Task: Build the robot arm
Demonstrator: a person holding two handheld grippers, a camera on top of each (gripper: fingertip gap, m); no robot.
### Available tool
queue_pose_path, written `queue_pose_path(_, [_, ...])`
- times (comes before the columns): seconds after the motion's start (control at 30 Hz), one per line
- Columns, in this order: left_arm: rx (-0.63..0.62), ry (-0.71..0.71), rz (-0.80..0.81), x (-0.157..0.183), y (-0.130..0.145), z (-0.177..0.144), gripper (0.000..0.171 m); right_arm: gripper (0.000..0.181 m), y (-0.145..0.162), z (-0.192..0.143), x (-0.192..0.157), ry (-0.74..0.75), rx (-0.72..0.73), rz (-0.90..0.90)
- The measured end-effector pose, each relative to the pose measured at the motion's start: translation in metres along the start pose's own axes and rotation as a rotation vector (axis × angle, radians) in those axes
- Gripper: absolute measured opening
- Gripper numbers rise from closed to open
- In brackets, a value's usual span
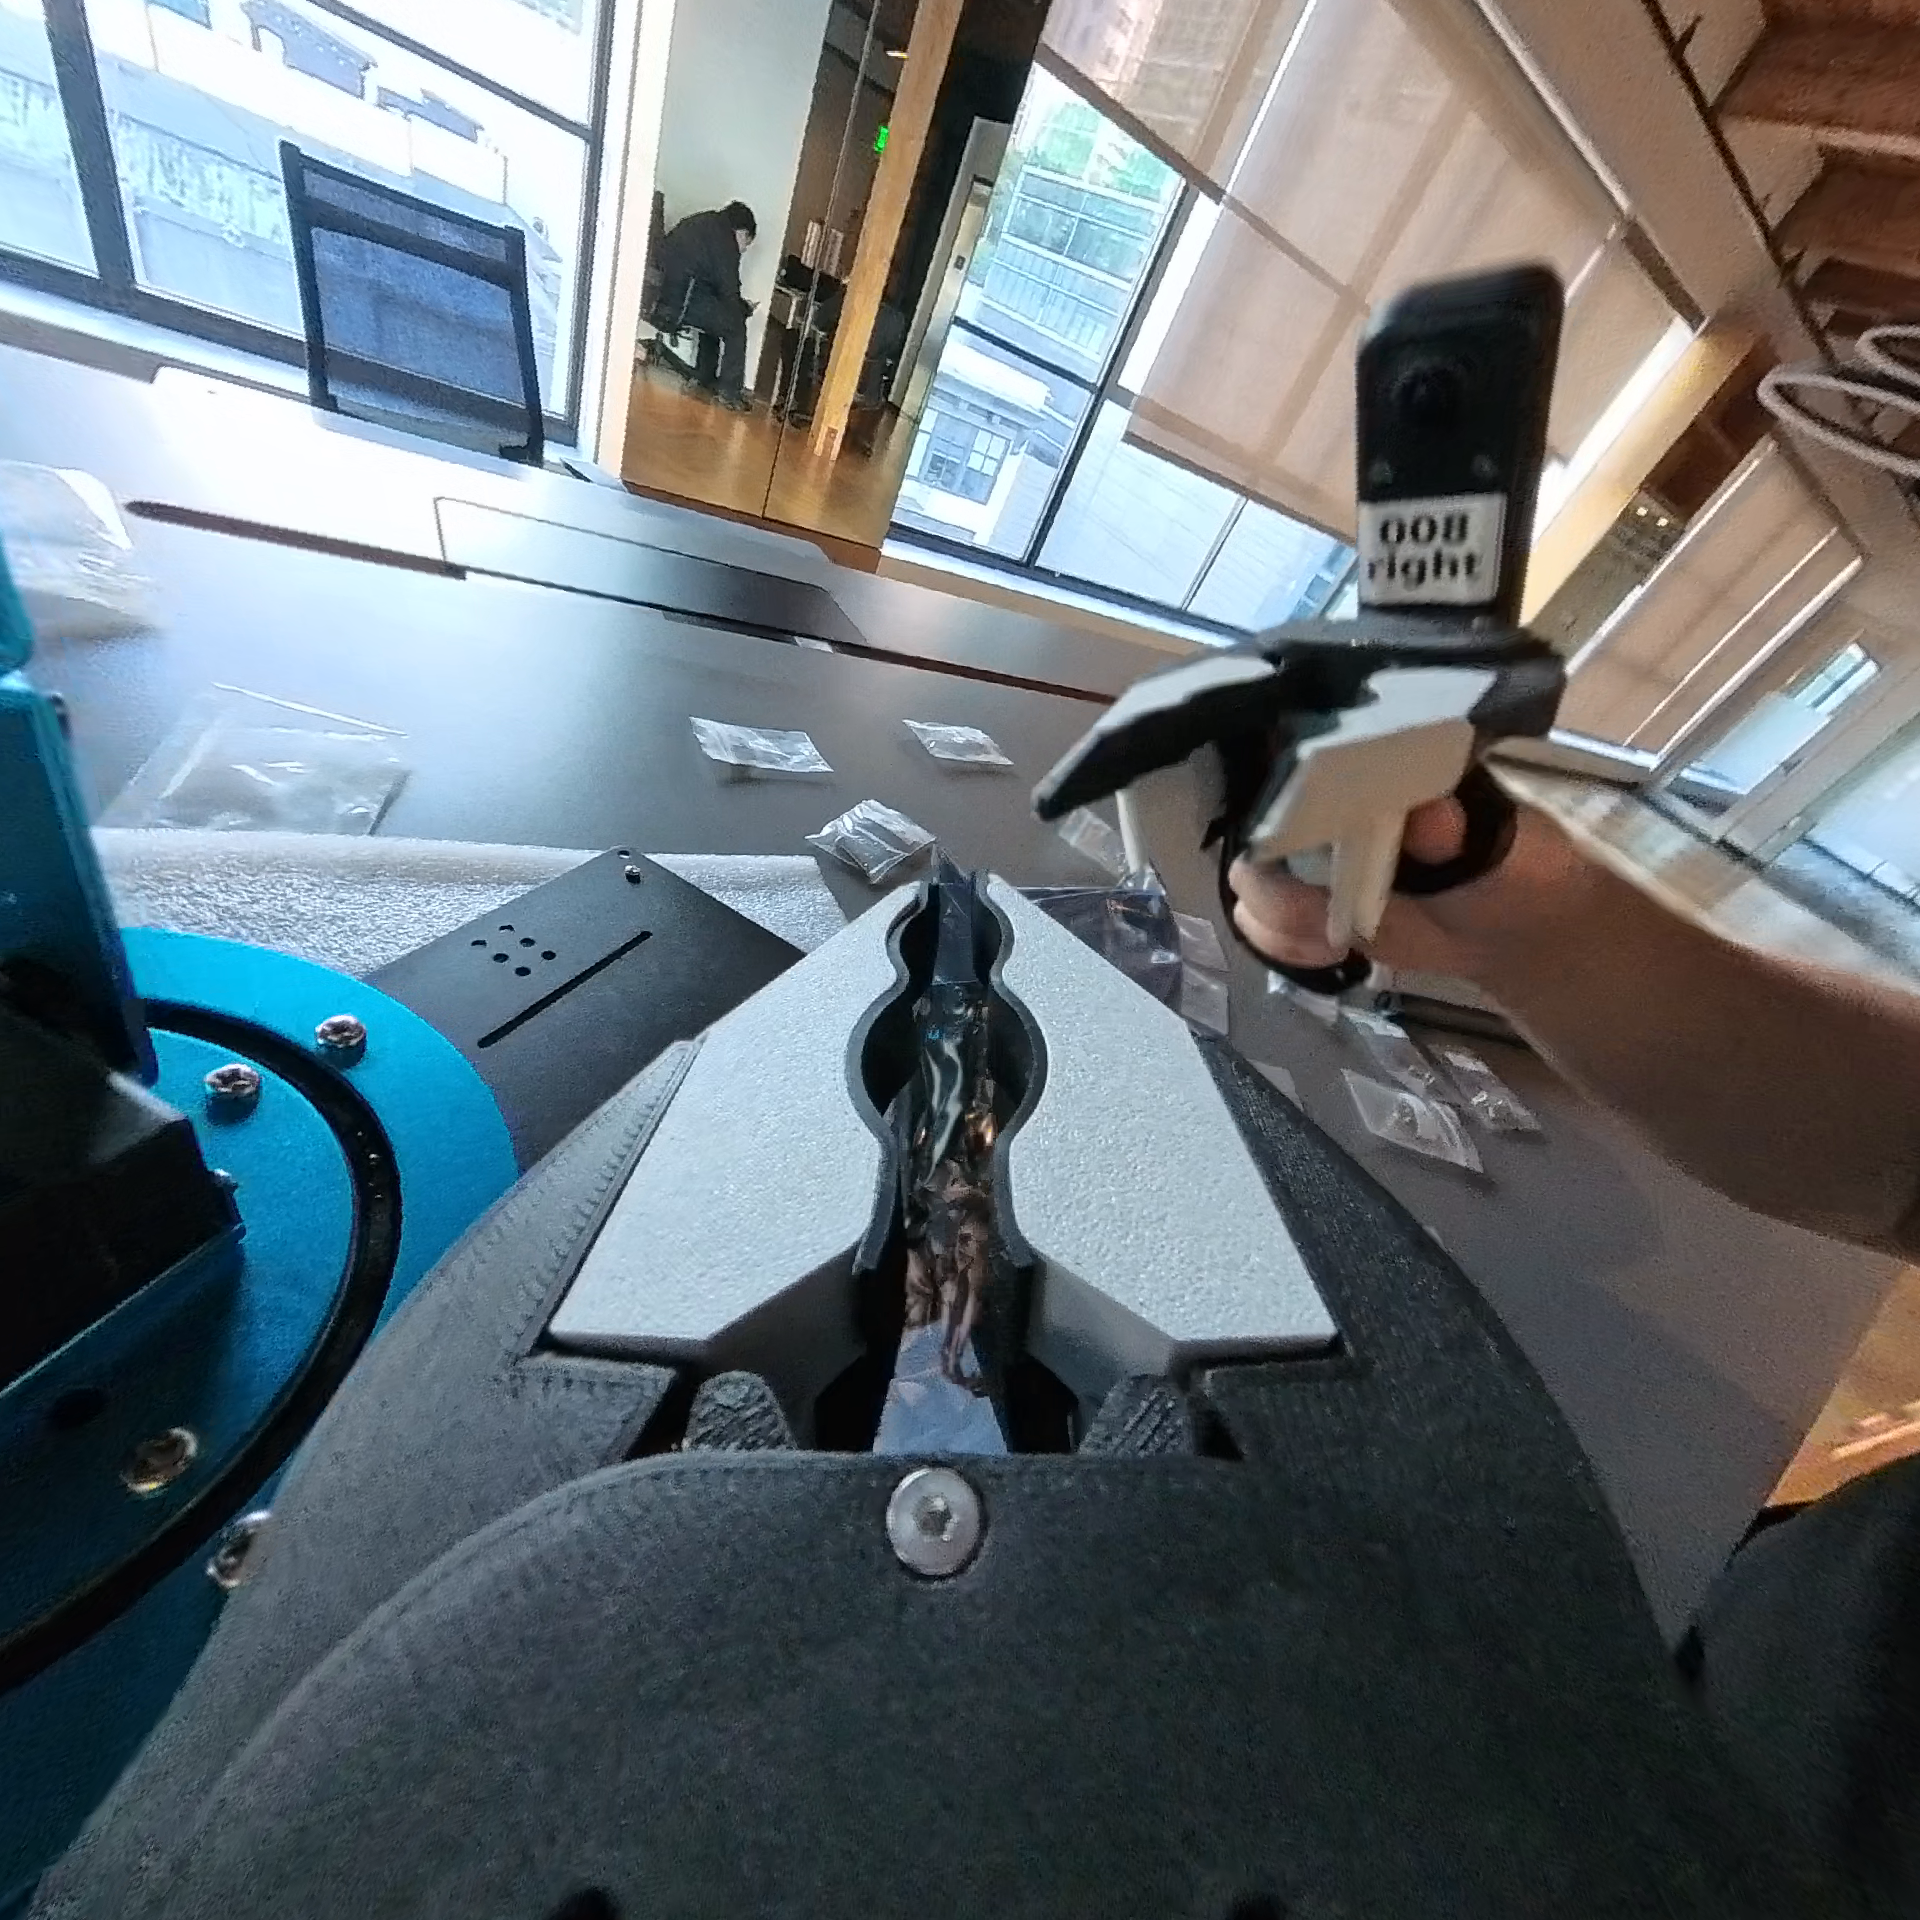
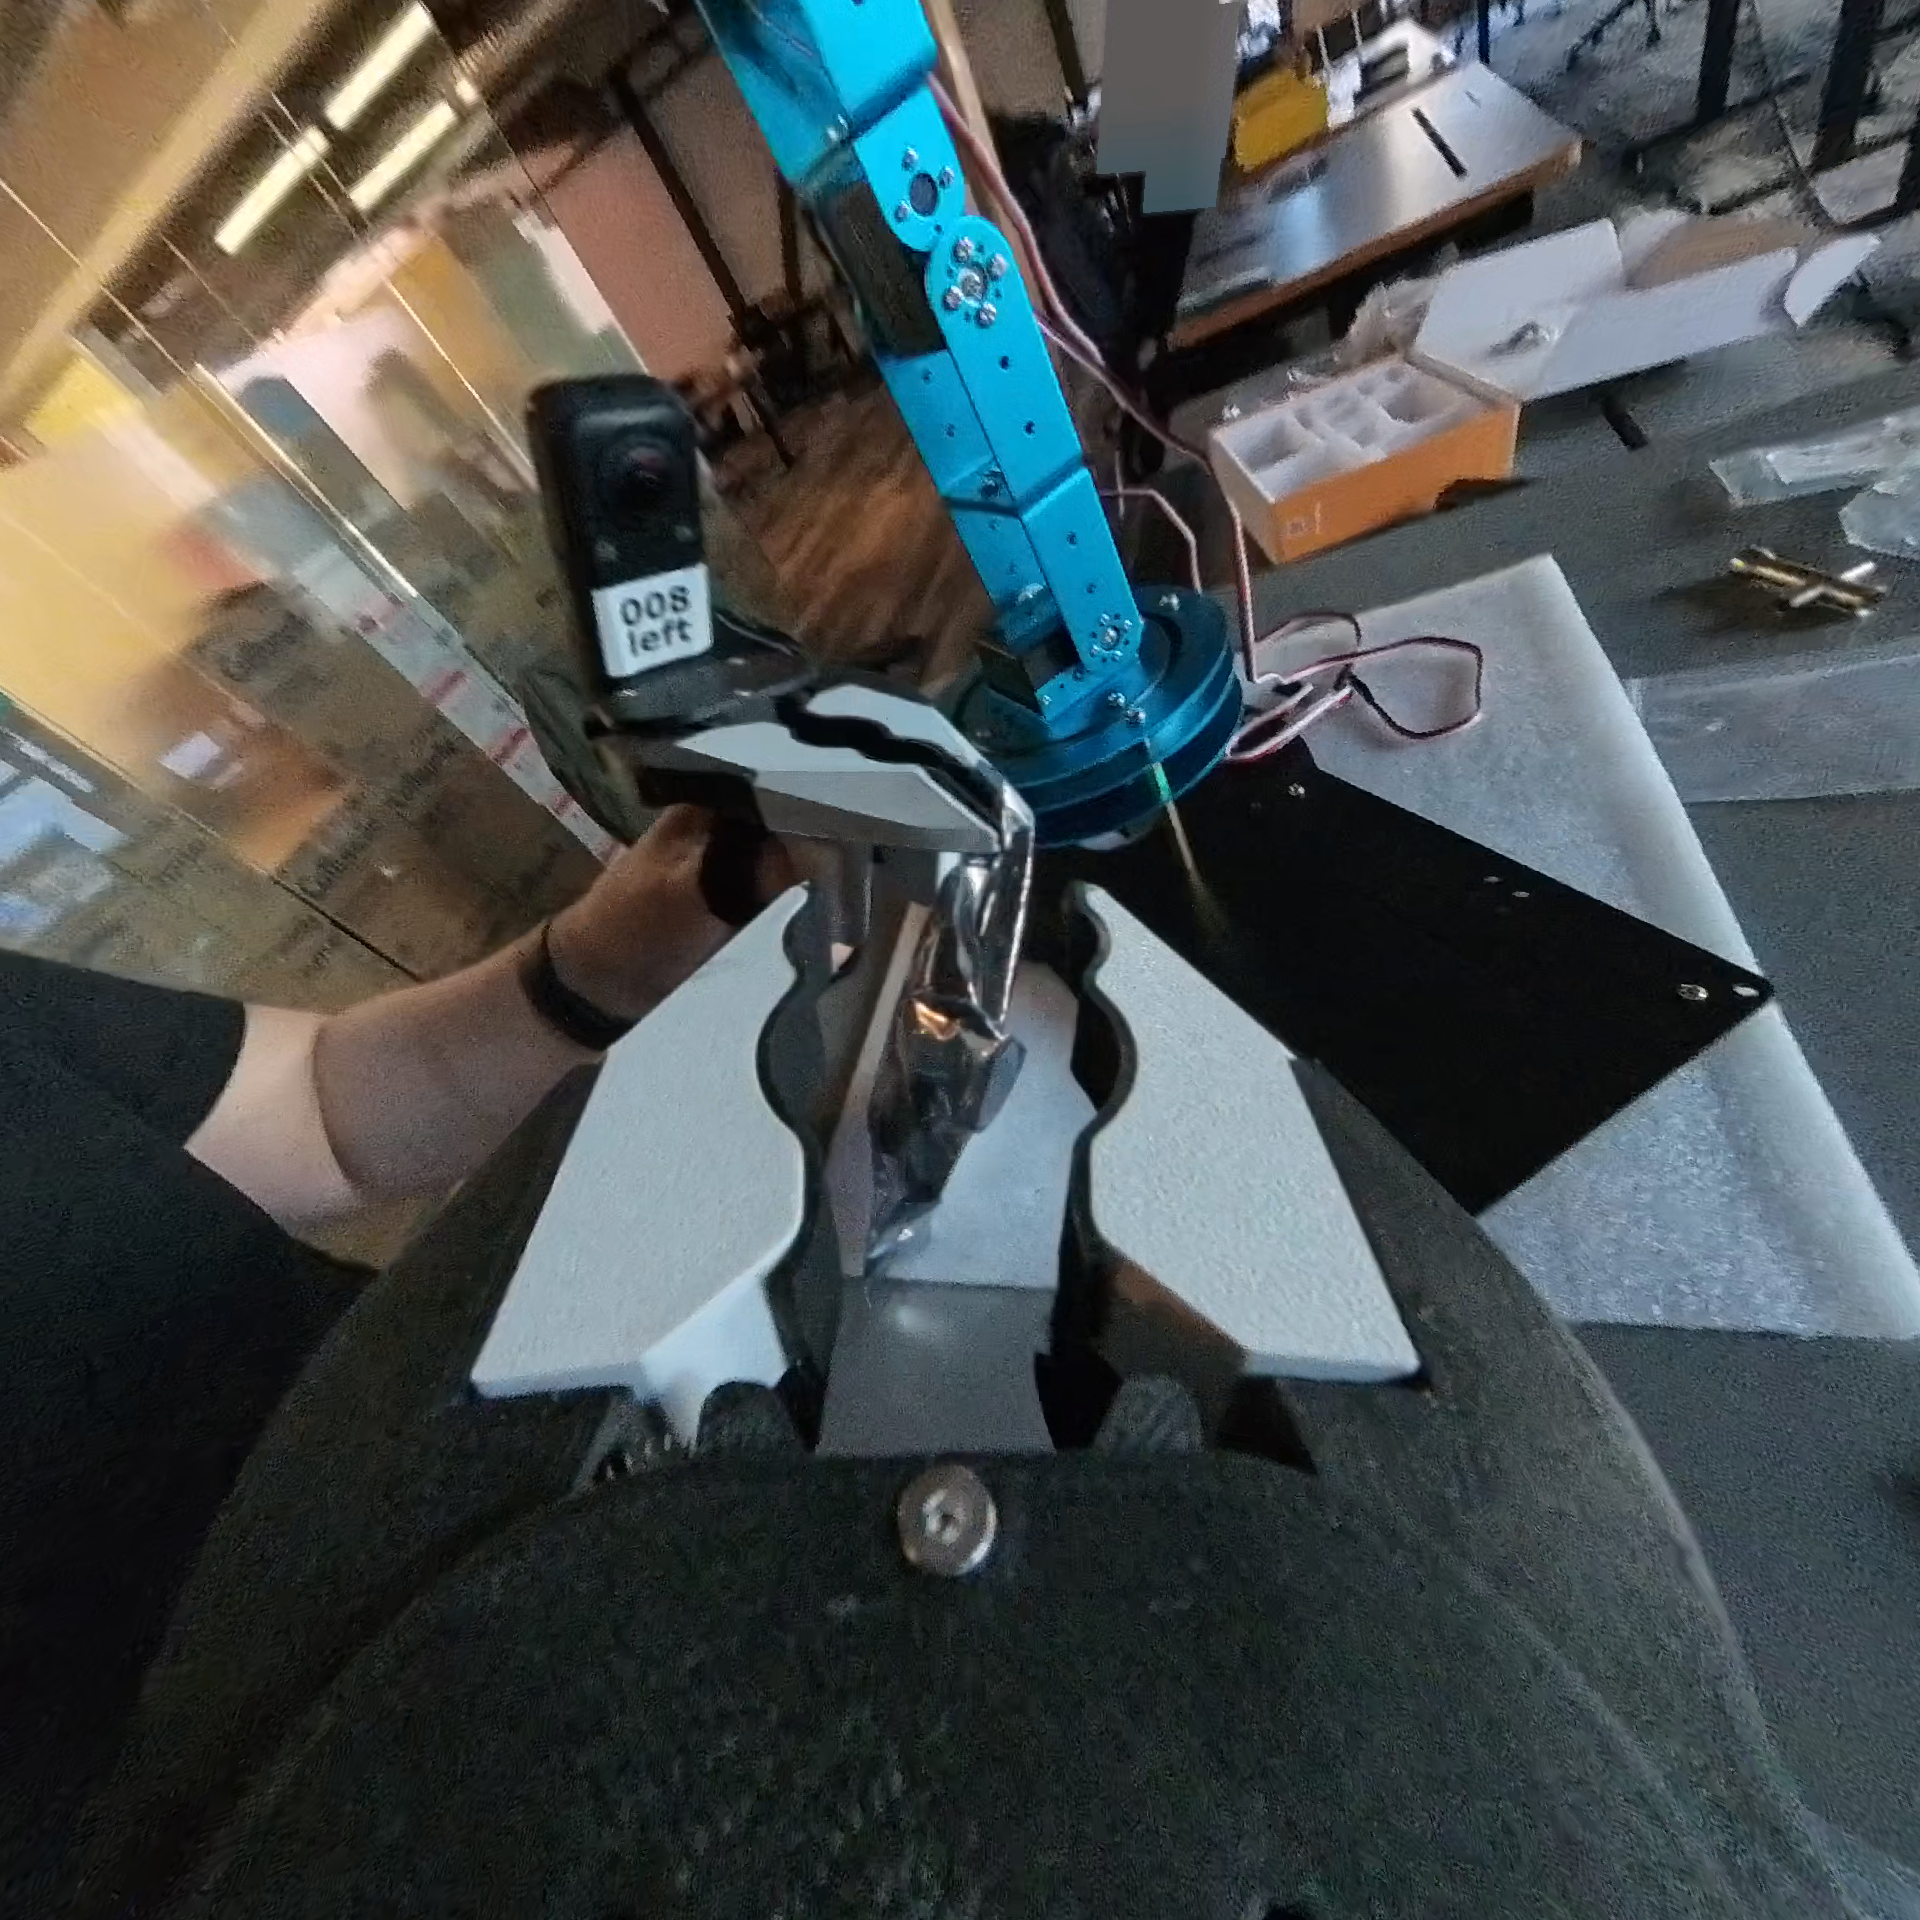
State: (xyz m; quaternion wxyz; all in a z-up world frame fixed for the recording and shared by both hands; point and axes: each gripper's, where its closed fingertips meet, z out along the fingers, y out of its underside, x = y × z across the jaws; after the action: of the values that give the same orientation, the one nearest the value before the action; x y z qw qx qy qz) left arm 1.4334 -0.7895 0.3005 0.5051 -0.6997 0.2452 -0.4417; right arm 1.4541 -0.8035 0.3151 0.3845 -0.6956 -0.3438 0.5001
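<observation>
The left gripper (image 1: 948, 914) had its fingers closed on a crinkled silvery foil bag (image 1: 945, 1132), whose long axis ran along the slot between them in the left wrist view; in the right wrist view the bag (image 2: 951, 1039) hung down from the fingertips. It hung just in front of the blue arm's round base (image 2: 1132, 727), above the black plate (image 2: 1403, 997) on the table (image 2: 1818, 1403). The right gripper (image 2: 1039, 914) had its fingers spread apart on either side of the bag's lower part, though whether they touched it could not be told.
</observation>
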Motion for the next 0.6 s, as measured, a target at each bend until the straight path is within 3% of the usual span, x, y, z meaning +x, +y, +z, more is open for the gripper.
queue_pose_path(0.17, [0.000, 0.027, 0.007, 0.003, -0.002, 0.002, 0.005, 0.027, 0.016, 0.008, 0.008, -0.044, -0.432, -0.041])
queue_pose_path(0.23, [0.002, 0.022, 0.005, 0.001, -0.001, 0.002, 0.005, 0.026, 0.016, 0.011, 0.002, -0.096, -0.494, -0.007])
queue_pose_path(0.6, [0.028, 0.045, -0.030, 0.000, -0.003, 0.002, 0.011, 0.004, 0.022, 0.017, 0.006, -0.048, -0.619, 0.003])
